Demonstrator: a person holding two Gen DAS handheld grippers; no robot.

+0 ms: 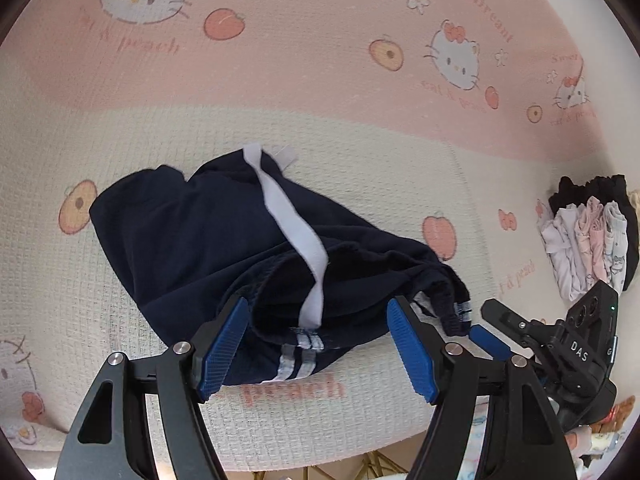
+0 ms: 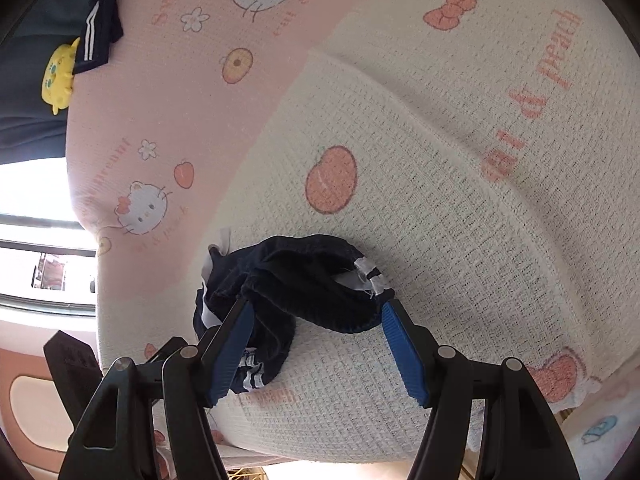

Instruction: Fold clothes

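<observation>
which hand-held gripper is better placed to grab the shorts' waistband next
Probably the left hand-held gripper. Its open jaws straddle the shorts at the striped hem and waistband. The right hand-held gripper, also open, sits at the bunched end, mostly over bare blanket.

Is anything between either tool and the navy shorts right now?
Nothing visible. The navy shorts lie bunched on the blanket; both the left tool and the right tool are open at their near edge. The folded stack sits well aside.
</observation>
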